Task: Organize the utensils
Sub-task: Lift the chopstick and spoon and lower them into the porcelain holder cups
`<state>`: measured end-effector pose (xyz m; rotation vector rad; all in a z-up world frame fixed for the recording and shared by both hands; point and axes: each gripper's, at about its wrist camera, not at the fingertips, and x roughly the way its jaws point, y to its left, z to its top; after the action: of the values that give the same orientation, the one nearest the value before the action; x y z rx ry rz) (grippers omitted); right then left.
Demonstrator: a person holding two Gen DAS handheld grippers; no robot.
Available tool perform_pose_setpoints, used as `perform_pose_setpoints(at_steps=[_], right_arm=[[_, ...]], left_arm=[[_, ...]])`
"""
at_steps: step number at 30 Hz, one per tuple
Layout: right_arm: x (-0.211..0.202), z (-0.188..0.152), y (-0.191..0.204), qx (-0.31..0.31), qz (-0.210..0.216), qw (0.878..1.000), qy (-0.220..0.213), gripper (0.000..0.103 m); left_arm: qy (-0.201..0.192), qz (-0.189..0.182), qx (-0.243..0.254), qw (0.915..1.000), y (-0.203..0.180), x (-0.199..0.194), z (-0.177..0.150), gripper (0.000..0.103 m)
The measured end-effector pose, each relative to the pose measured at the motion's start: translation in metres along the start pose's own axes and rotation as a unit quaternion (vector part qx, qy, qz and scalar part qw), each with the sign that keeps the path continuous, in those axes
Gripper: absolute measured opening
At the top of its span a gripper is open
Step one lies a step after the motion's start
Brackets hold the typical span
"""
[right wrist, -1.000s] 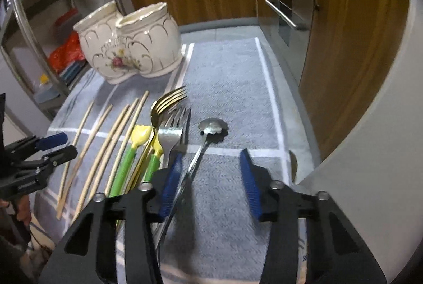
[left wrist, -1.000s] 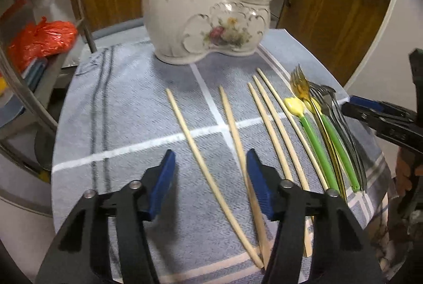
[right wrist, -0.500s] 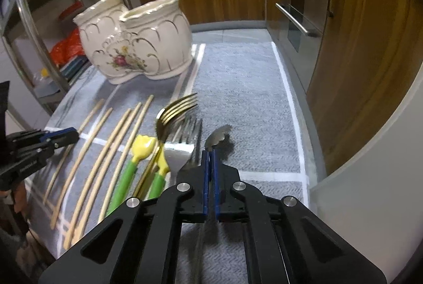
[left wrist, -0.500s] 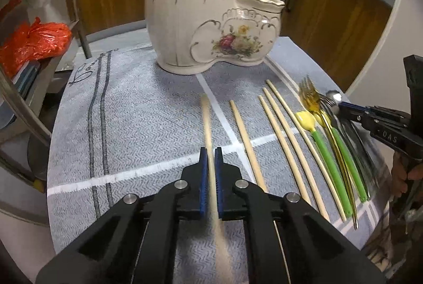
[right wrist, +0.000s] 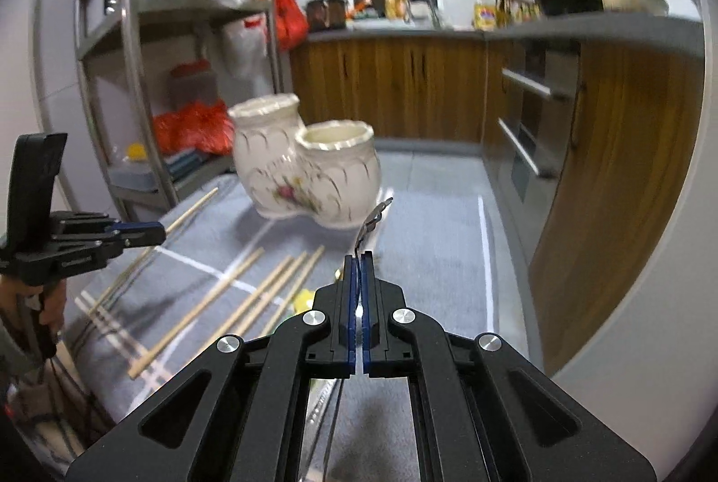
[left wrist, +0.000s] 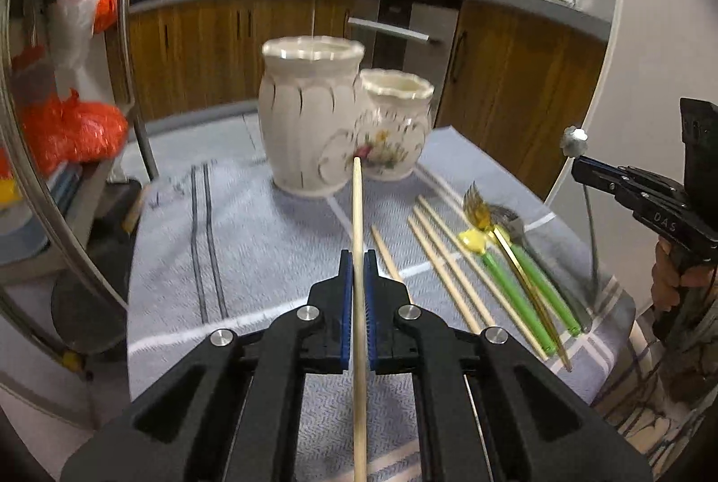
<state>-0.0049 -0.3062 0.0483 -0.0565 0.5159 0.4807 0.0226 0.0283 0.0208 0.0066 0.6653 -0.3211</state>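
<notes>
Left hand-held gripper (left wrist: 357,257) clamped on a chopstick (left wrist: 357,208), pads tight on the shaft, tip pointing ahead at the holder (left wrist: 314,132), stick raised off the cloth (left wrist: 251,221). Right hand-held gripper (right wrist: 357,257) pinched on a spoon (right wrist: 372,219), bowl sticking out ahead past the pads, handle running back between the fingers; spoon lifted clear of the cloth. Holder is a cream two-pot piece, taller pot joined to a shorter one, standing ahead of both hand-held grippers on the counter. Loose chopsticks (left wrist: 448,262) lie ahead-right of the left hand-held gripper, forks (left wrist: 516,257) with green handles just beside them, further right.
</notes>
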Motion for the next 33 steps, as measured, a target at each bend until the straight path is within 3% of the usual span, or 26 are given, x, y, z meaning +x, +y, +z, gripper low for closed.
perform_pose_setpoints(at_steps=[6,10,14,19,27,30,33], right_arm=[[-0.010,0.035,0.012,-0.027,0.007,0.998,-0.061,0.003],[-0.007,0.082,0.017,-0.035,0.014,0.993,-0.115,0.003],[0.009,0.120,0.016,-0.025,0.015,0.988,-0.152,0.003],[0.057,0.159,-0.001,0.025,0.009,0.988,-0.155,0.003],[0.117,0.164,-0.014,0.061,-0.024,0.985,-0.157,0.003],[0.129,0.157,-0.009,0.053,-0.030,0.984,-0.165,0.003],[0.139,0.148,-0.002,0.037,-0.034,0.985,-0.162,0.003]], left_arm=[[-0.063,-0.003,0.005,0.9980,0.000,-0.023,0.033,0.005],[-0.122,-0.015,0.011,0.9923,0.001,-0.035,0.083,0.005],[-0.167,-0.017,0.002,0.9858,0.010,-0.025,0.131,0.005],[-0.186,-0.030,-0.034,0.9814,0.029,0.010,0.179,0.005],[-0.221,0.002,-0.045,0.9741,0.041,0.059,0.203,0.005],[-0.230,0.033,-0.029,0.9721,0.036,0.072,0.200,0.005],[-0.224,0.036,-0.025,0.9735,0.035,0.085,0.196,0.005]])
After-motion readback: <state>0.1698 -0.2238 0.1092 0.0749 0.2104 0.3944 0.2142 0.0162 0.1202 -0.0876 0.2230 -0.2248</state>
